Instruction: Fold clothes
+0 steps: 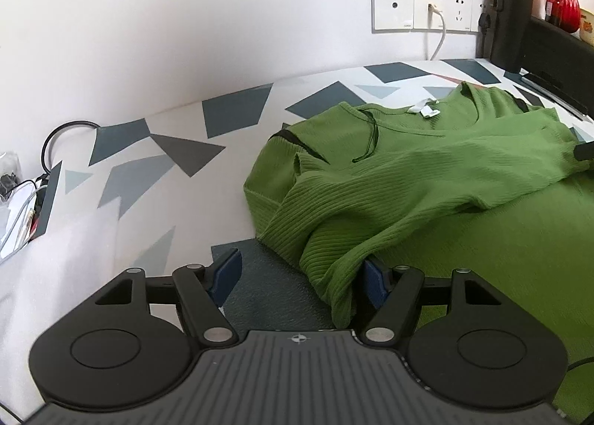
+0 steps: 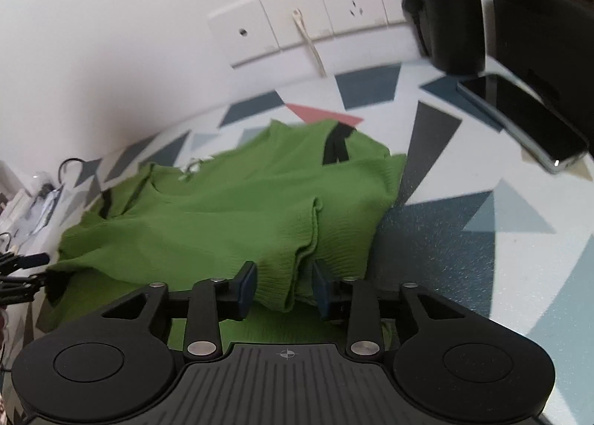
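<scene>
Left wrist view: green ribbed top (image 1: 427, 172) lies spread on a table (image 1: 156, 172) covered with grey and blue geometric shapes, neckline and white label (image 1: 427, 109) toward the wall. One sleeve is folded across the body, its cuff hanging down beside the left gripper (image 1: 299, 276). Left gripper jaws stand wide apart; the right-hand blue pad (image 1: 375, 282) touches the sleeve cuff, the other pad is clear of cloth, nothing clamped. Wall sockets (image 1: 427, 9) with a white cable, a black bottle (image 1: 514, 13) and a red vase (image 1: 566, 7) with orange flowers sit at the far right. Right wrist view: right gripper (image 2: 284, 285) sits at the other sleeve's hem, jaws partly apart with a fold of green fabric between the pads; whether the pads actually press it I cannot tell. A phone (image 2: 519, 117) lies on the table right of the garment, well apart. Left gripper's tips show at the left edge.
</scene>
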